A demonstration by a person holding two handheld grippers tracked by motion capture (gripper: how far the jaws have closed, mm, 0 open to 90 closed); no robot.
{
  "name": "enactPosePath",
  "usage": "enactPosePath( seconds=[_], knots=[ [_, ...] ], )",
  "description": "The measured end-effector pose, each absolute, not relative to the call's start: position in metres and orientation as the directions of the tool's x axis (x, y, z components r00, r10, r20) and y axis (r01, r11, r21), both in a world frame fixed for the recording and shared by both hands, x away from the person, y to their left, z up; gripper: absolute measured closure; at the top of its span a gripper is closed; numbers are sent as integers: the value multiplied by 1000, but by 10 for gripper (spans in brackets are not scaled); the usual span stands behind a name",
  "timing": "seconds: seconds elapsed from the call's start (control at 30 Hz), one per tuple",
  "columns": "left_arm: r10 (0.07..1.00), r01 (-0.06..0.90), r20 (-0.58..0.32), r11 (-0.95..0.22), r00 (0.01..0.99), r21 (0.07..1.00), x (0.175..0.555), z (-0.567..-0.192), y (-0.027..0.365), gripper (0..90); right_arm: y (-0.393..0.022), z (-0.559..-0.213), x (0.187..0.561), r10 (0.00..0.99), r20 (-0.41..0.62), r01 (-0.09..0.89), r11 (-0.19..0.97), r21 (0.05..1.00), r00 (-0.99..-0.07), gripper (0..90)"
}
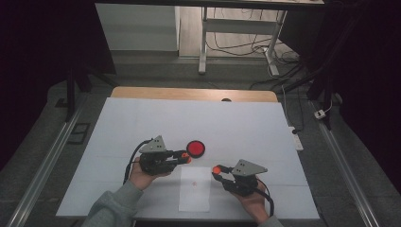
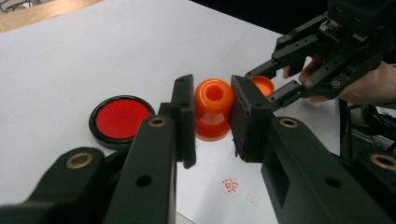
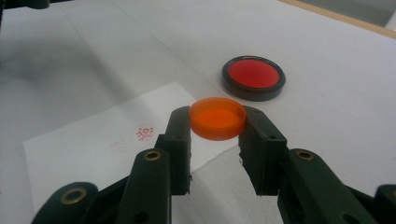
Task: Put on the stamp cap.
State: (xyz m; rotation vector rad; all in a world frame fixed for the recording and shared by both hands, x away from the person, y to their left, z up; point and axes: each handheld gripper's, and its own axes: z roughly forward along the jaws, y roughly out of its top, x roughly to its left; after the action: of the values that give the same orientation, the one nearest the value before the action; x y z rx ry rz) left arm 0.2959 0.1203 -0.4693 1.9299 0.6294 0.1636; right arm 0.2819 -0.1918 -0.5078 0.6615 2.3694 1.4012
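Note:
My left gripper point(image 2: 212, 119) is shut on an orange stamp body point(image 2: 213, 108) with a hollow top, held above the white sheet of paper point(image 1: 195, 189). In the high view the left gripper point(image 1: 185, 156) sits just left of a round red ink pad point(image 1: 195, 148) in a black case. My right gripper point(image 3: 217, 122) is shut on a flat orange cap point(image 3: 217, 117), its open side up. From above, the right gripper point(image 1: 217, 169) hovers at the paper's right edge. Faint red stamp marks point(image 3: 145, 133) show on the paper. The ink pad point(image 3: 253, 77) lies beyond the cap.
A white mat point(image 1: 246, 127) covers the wooden table point(image 1: 142, 92). A person's hands hold both grippers, sleeves entering from the bottom. Table legs and cables stand on the floor beyond the far edge.

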Motion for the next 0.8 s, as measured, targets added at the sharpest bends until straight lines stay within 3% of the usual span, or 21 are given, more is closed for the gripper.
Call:
enactPosePath(
  seconds=[0.8],
  knots=[
    [481,345,-163,-318,862,883,294,-469,115,717,-156,-512,278,466,-21,208,433,877,-885,645]
  ],
)
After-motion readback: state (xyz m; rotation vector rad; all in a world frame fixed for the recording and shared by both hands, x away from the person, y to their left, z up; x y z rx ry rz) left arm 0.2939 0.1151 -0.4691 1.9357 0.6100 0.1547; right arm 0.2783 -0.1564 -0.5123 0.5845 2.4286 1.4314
